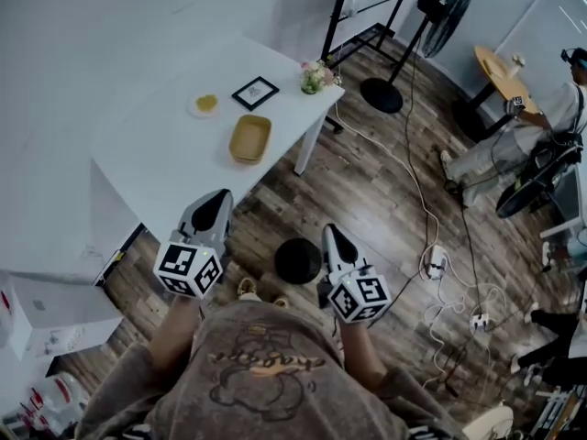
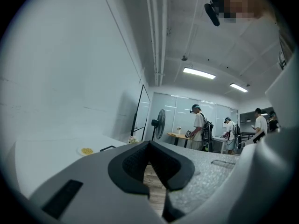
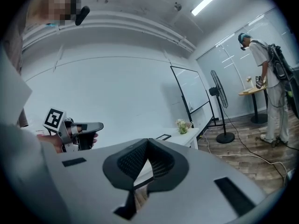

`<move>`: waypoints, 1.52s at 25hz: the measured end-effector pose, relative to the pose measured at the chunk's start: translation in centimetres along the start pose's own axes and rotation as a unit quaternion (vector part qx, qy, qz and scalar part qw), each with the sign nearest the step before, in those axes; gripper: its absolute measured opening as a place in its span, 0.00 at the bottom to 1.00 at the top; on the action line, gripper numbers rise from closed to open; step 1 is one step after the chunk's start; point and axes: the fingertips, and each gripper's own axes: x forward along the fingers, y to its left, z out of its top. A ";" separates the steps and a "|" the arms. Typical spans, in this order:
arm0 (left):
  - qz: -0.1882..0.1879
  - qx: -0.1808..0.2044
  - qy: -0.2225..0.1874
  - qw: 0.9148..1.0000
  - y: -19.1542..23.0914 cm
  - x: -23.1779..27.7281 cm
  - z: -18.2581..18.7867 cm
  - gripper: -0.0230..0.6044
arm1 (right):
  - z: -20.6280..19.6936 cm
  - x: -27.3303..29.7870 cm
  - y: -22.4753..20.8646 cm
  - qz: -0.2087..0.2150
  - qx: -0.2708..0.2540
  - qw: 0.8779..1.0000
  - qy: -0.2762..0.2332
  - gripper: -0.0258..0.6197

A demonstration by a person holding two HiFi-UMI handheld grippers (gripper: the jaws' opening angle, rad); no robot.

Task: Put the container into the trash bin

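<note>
The container, a shallow tan tray, lies on the white table ahead of me. The trash bin, round and black, stands on the wood floor between my two grippers. My left gripper hovers over the table's near edge, shut, with nothing in it. My right gripper hangs just right of the bin, also shut and holding nothing. In the left gripper view the pads meet at the tip. In the right gripper view the fingertips touch, and the left gripper shows at the left.
On the table are a small plate with something yellow, a black picture frame and a flower pot. A standing fan, cables and power strips cover the floor at right. A person stands by a round table.
</note>
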 end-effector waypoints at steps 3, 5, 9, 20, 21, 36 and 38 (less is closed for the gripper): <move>-0.002 0.001 0.004 1.000 0.8 1.4 -0.2 0.04 | 0.2 1.2 -0.2 -0.003 0.000 1.000 -0.002 0.04; -0.003 0.001 0.008 1.000 0.9 2.3 -0.4 0.04 | 0.3 1.6 -0.6 -0.006 0.002 1.000 -0.001 0.04; -0.013 0.001 0.006 1.000 1.1 3.6 -0.4 0.04 | 0.4 2.3 -1.0 -0.009 0.004 1.000 0.001 0.04; 0.003 -0.006 0.028 1.000 4.2 6.9 -1.1 0.22 | 0.3 4.6 -1.6 -0.005 0.002 1.000 0.012 0.04; 0.006 -0.009 0.030 0.999 4.5 7.2 -1.3 0.24 | 0.3 4.8 -1.7 -0.006 0.002 1.000 0.013 0.04; 0.046 -0.043 0.077 0.995 12.0 14.2 -6.3 0.40 | -0.4 6.6 -3.8 -0.022 0.008 0.999 0.029 0.04; 0.055 -0.038 0.088 0.994 13.2 15.2 -7.3 0.40 | -0.5 6.6 -4.0 -0.027 0.009 0.999 0.031 0.04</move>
